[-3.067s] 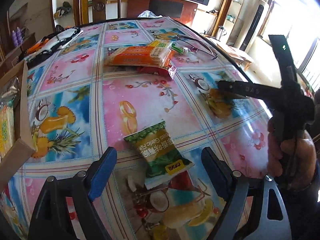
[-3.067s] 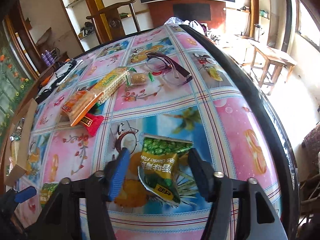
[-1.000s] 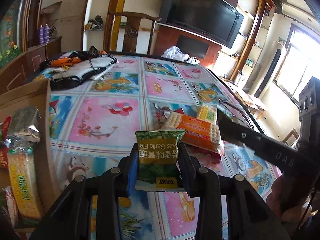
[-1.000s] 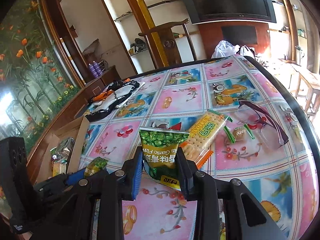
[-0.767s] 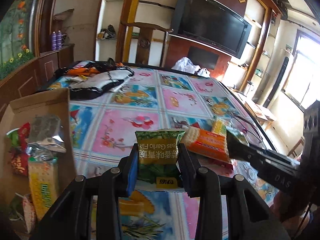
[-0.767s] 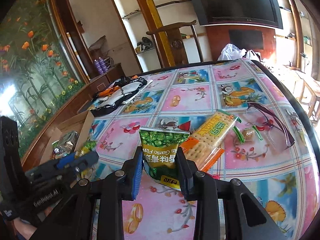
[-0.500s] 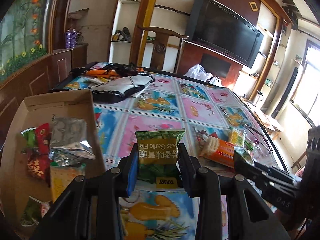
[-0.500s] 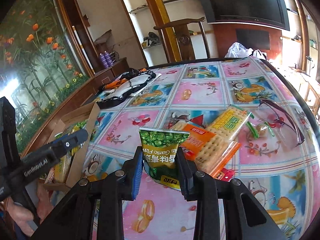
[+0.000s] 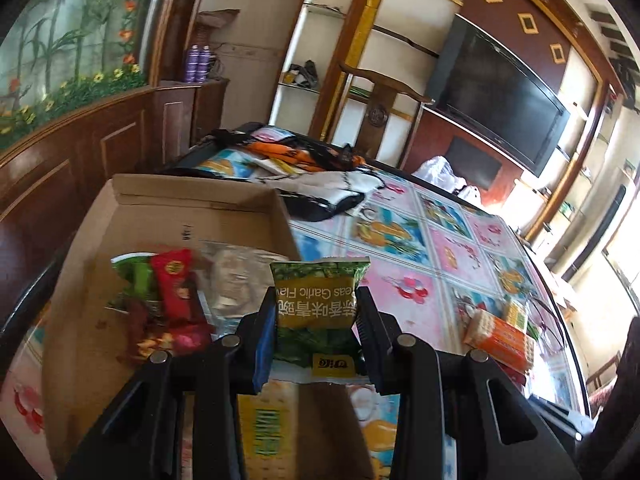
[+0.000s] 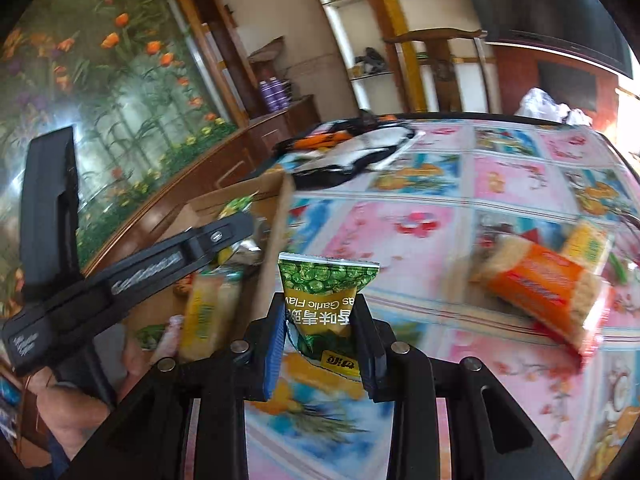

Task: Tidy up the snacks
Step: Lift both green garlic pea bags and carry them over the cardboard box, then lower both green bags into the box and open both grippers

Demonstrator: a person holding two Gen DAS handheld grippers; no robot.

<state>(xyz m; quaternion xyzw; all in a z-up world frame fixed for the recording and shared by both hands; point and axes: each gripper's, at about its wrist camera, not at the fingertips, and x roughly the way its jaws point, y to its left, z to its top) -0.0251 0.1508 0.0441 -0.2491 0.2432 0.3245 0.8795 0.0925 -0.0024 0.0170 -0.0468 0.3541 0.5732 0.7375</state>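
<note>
1. Surface [image 9: 472, 248]: it is broad and covered in a glossy vinyl cloth printed with pink and blue fruit-and-flower squares. I judge I am mid-carry, taking two packets from it to the box.

2. Cardboard box [image 9: 192, 208]: plain brown corrugated board with low walls and an open top, sitting at the surface's left edge. Inside I see crinkly foil and plastic snack bags: red, green and silver, plus a yellow cracker pack.

3. Orange cracker pack [image 10: 540, 288]: a long, clear-ended wrapper showing stacked biscuits, lying on the surface well apart from the box, not yet collected.

4. Left tongs [image 9: 318, 316]: clenched on a green pea packet [image 9: 318, 300], a small pillow bag with crimped ends, held upright over the box's near right corner.

5. Right tongs [image 10: 320, 324]: clamped on a second green pea packet [image 10: 324, 300], same print, hanging above the surface just right of the box wall.

6. Next move, as I judge it: bring the right packet over the wall, lower both, then release. The slick, puffy film could slide or catch on the rim.
</note>
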